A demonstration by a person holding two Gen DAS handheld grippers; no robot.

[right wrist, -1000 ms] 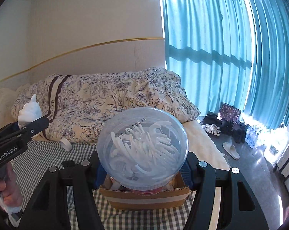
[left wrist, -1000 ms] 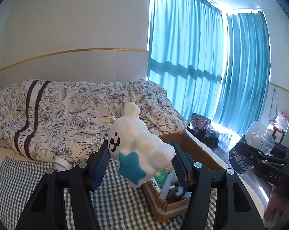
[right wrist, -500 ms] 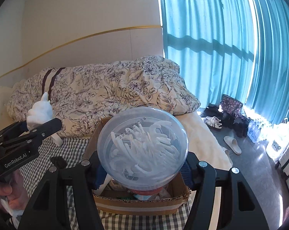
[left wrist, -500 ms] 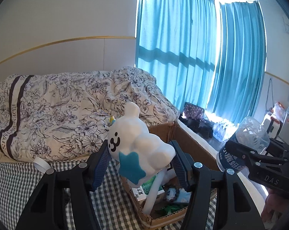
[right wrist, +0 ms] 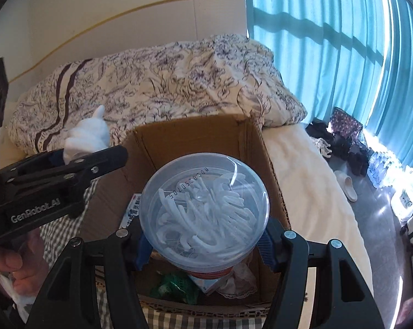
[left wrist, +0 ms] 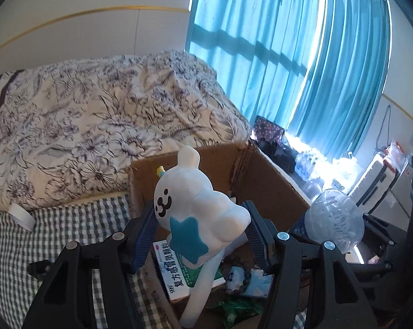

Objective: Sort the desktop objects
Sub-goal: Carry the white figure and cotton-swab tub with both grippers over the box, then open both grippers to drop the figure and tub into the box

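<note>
My left gripper is shut on a white cat toy with a blue star on it, held above the near left part of an open cardboard box. My right gripper is shut on a clear round tub full of white plastic pieces, held over the same cardboard box. In the box lie a green and white medicine carton, a green packet and small items. The tub shows at the right in the left wrist view, the toy at the left in the right wrist view.
The box stands on a checked cloth over a bed, with a flowered quilt heaped behind it. A roll of white tape lies by the quilt. Blue curtains hang at the right, with shoes and bags on the floor.
Both grippers have moved forward and down over the box, which now fills the lower middle of both views. The toy and the tub stay held.
</note>
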